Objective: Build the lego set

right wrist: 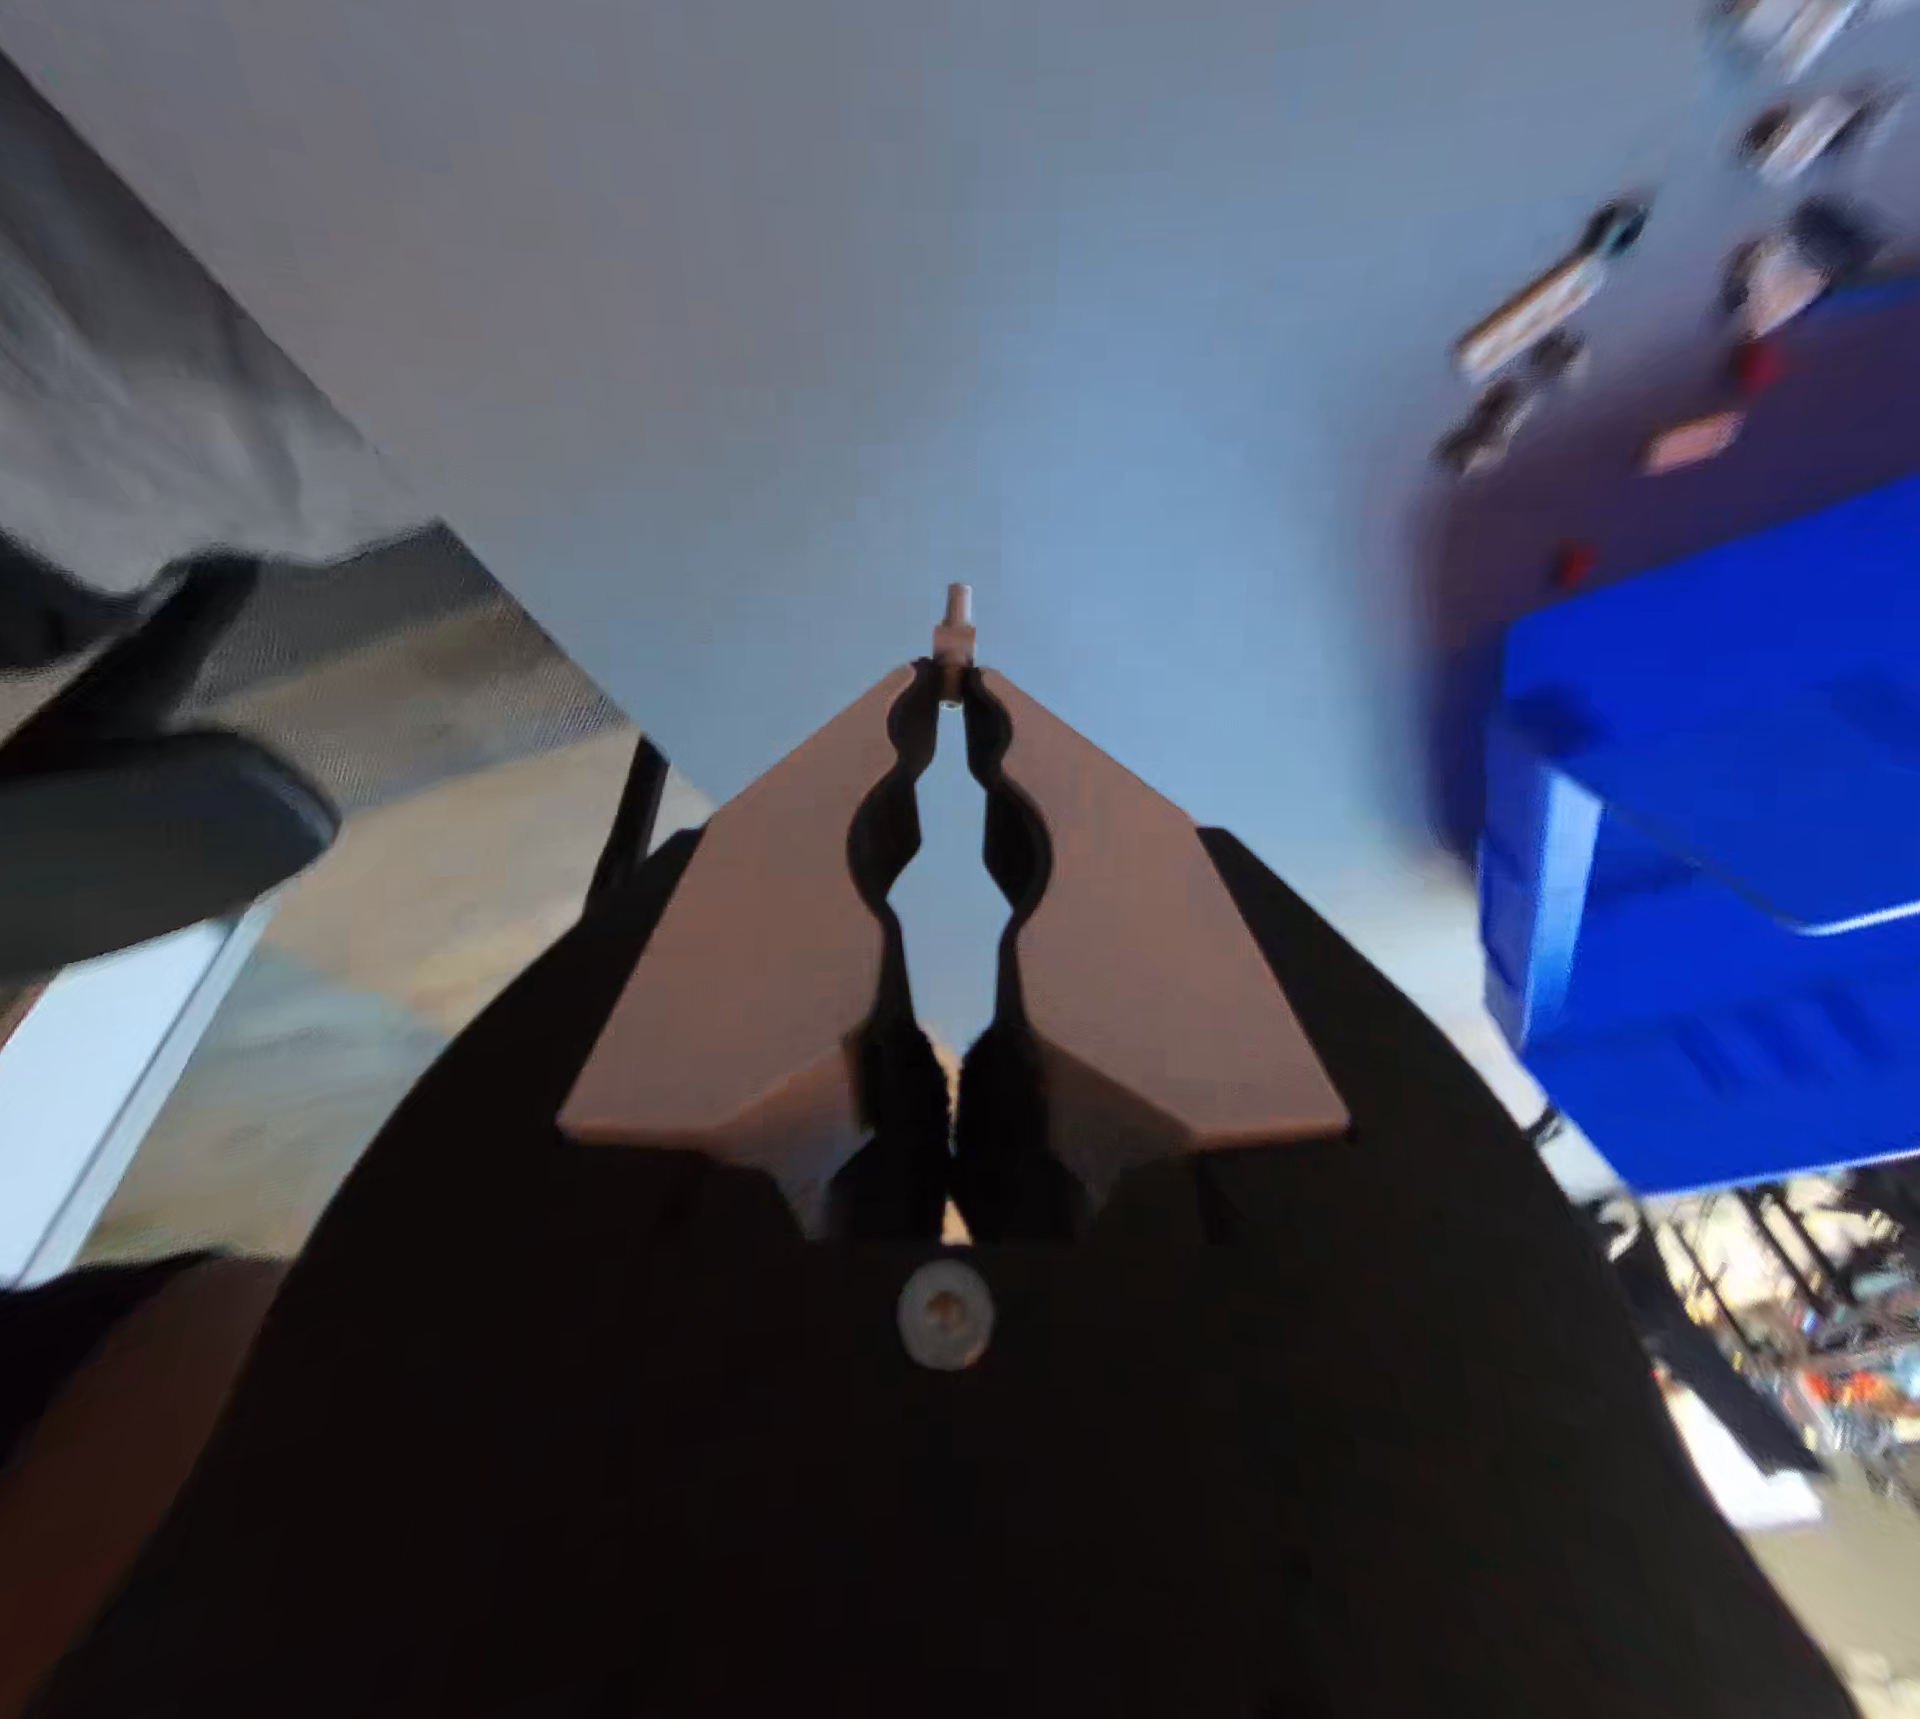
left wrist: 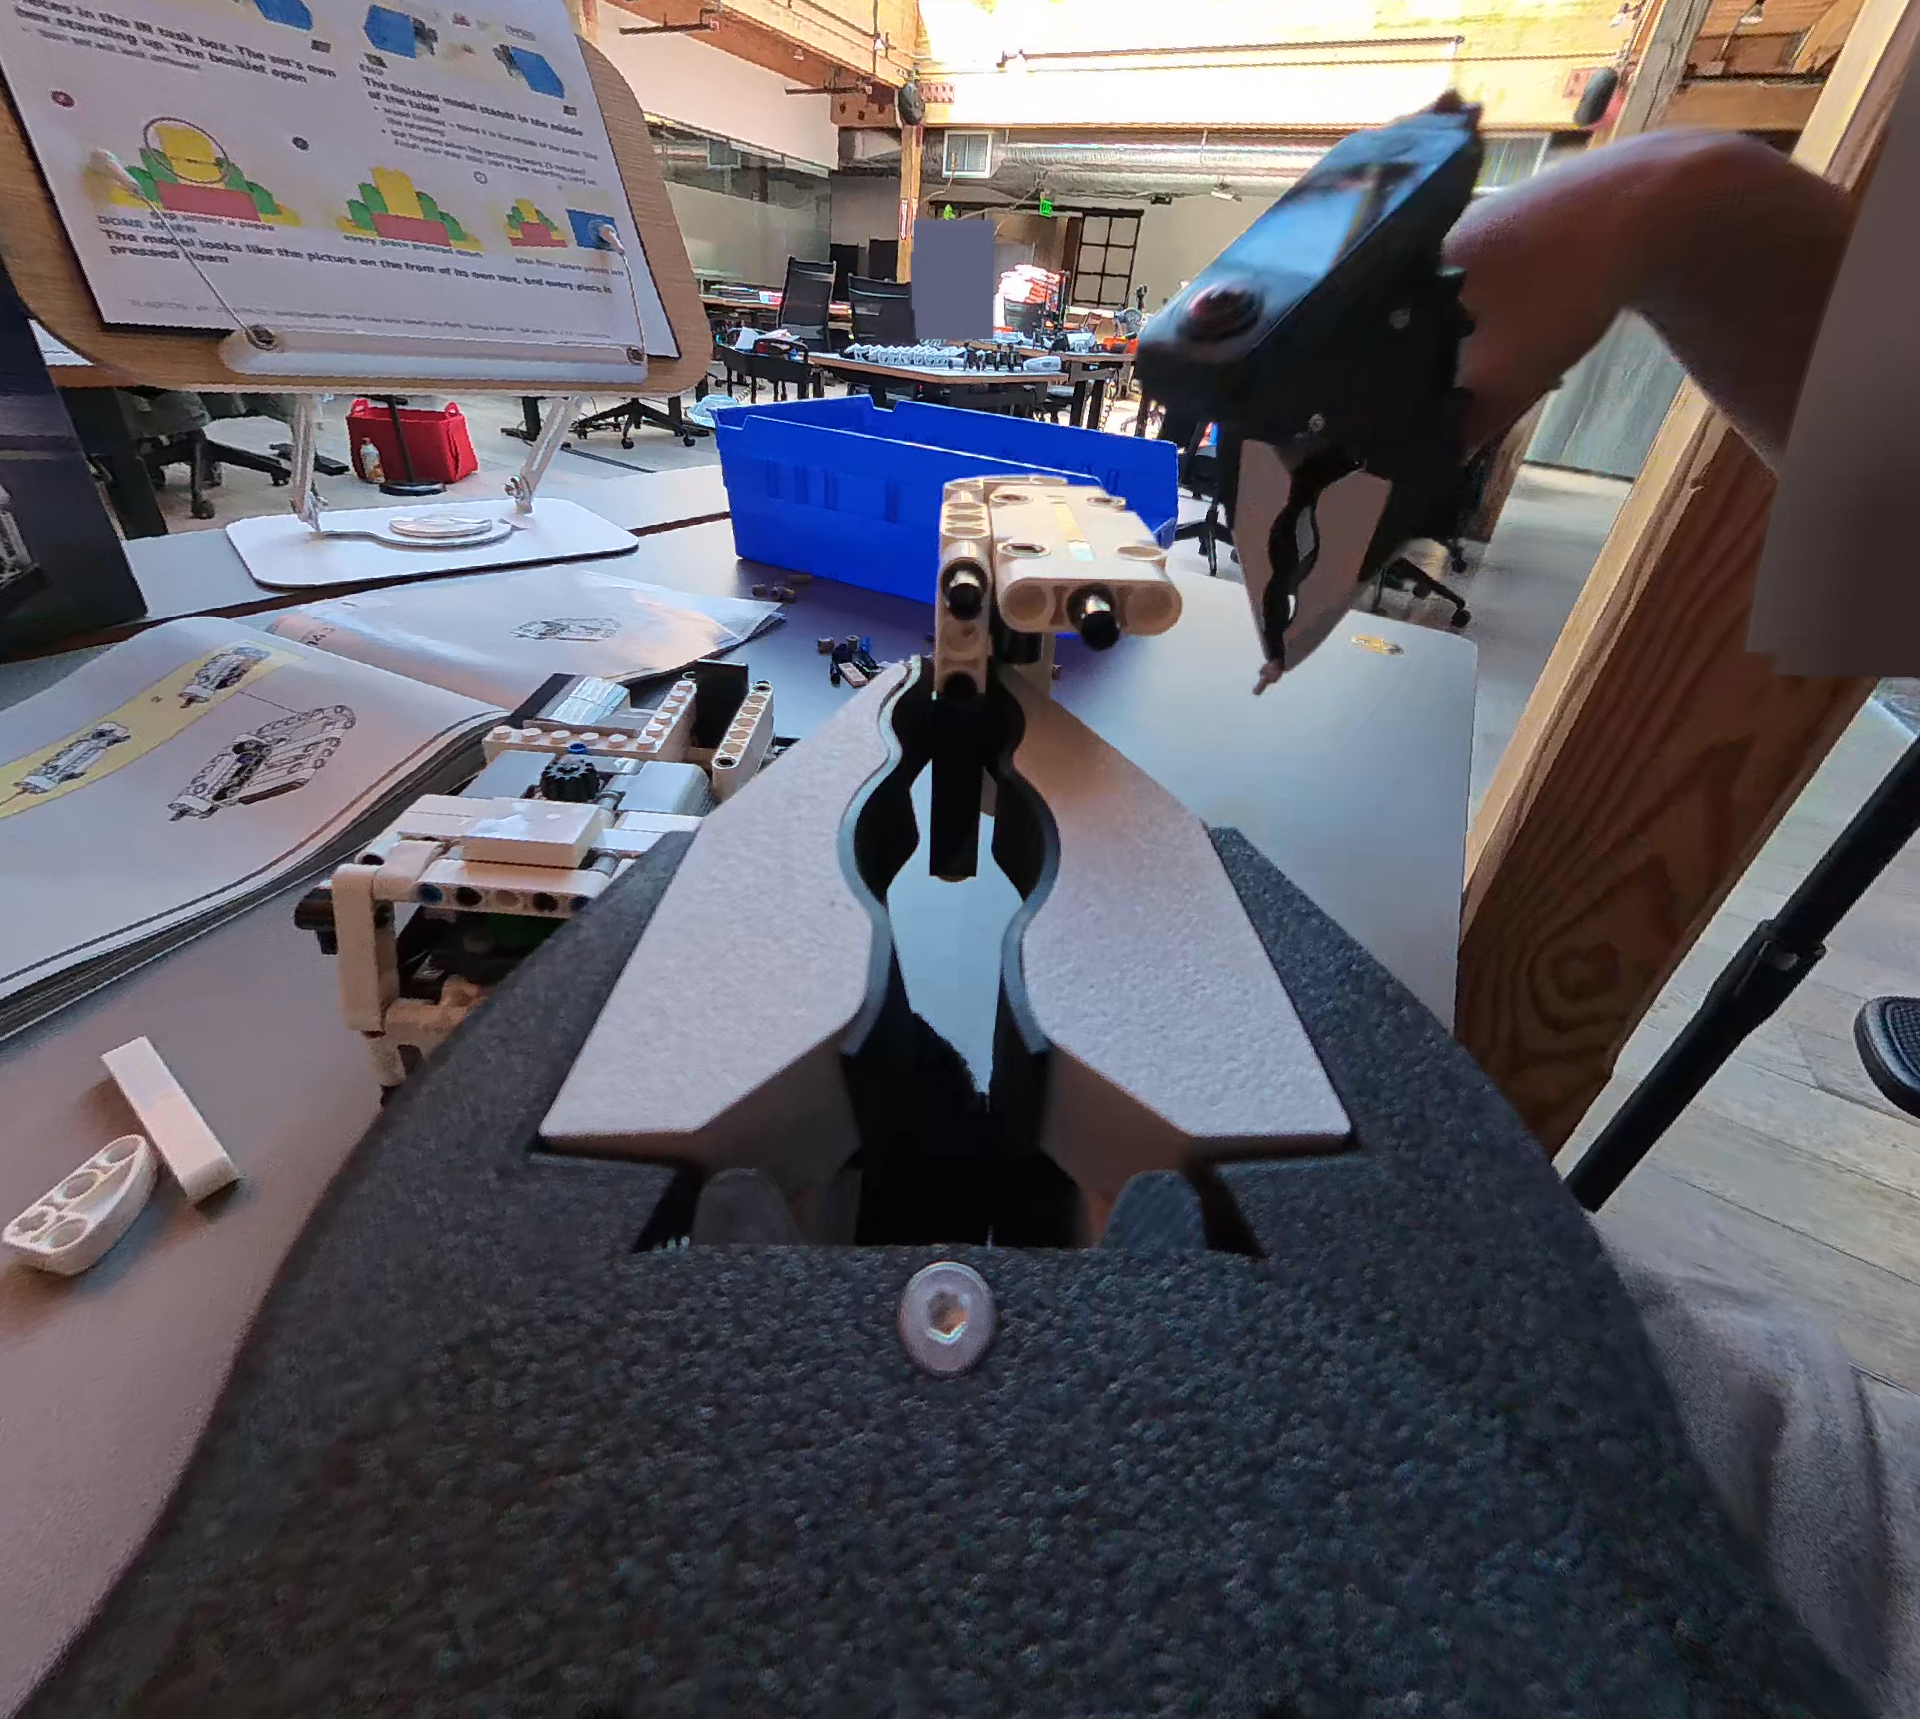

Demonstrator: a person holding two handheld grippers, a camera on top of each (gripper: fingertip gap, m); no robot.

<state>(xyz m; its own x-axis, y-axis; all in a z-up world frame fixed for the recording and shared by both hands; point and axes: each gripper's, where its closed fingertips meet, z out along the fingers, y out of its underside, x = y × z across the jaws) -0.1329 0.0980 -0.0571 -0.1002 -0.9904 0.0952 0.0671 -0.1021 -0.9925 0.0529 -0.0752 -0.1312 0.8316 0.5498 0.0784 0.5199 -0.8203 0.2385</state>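
Note:
My left gripper [left wrist: 961,682] is shut on a small white beam assembly [left wrist: 1049,563] with black pins, held up above the table in the left wrist view. The partly built white and grey model [left wrist: 540,817] lies on the table to its left. My right gripper [right wrist: 954,682] is shut on a small tan pin [right wrist: 955,630], held over the bare table. The right gripper also shows in the left wrist view [left wrist: 1283,641] at the upper right, tips pointing down, apart from the beam assembly. A person's arm [left wrist: 1621,298] holds it.
A blue bin [left wrist: 831,485] stands behind the assembly; it also shows in the right wrist view [right wrist: 1714,838]. An open instruction booklet [left wrist: 239,734] lies at the left. An instruction sheet on a stand [left wrist: 312,69] is at the upper left. Loose white pieces [left wrist: 125,1160] lie near the front left. A wooden post [left wrist: 1662,734] rises at the right.

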